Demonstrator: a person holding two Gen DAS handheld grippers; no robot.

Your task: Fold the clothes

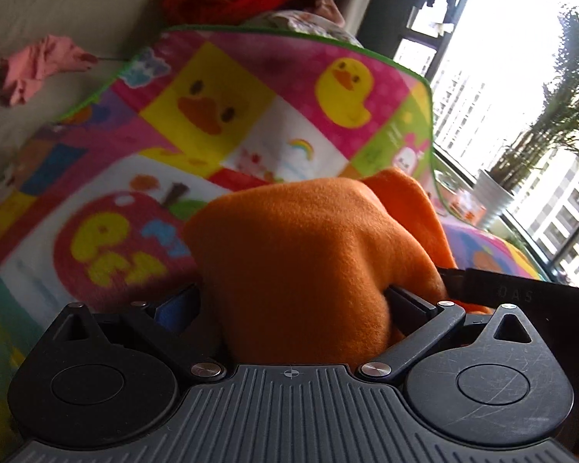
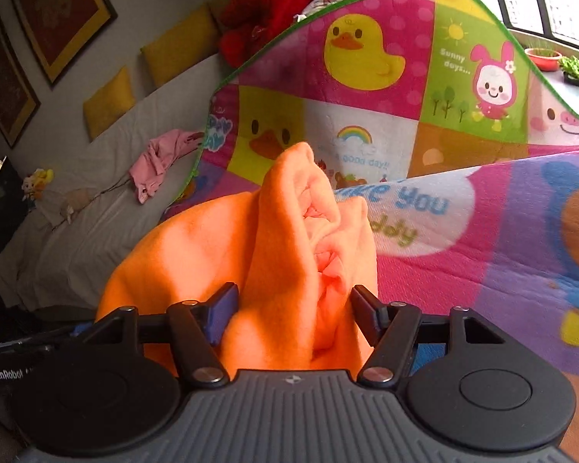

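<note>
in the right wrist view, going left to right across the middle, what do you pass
framed pictures → yellow cushions → pink garment → orange cloth in the right gripper → cartoon play mat

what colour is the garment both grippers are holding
Plain orange fleece garment, no pattern; it shows best in the right wrist view.

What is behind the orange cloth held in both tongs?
Behind the orange cloth a cartoon play mat with ducks and a rainbow rises up. Left of it, a pink garment lies on a pale sofa. The mat's part directly behind the cloth is hidden.
</note>
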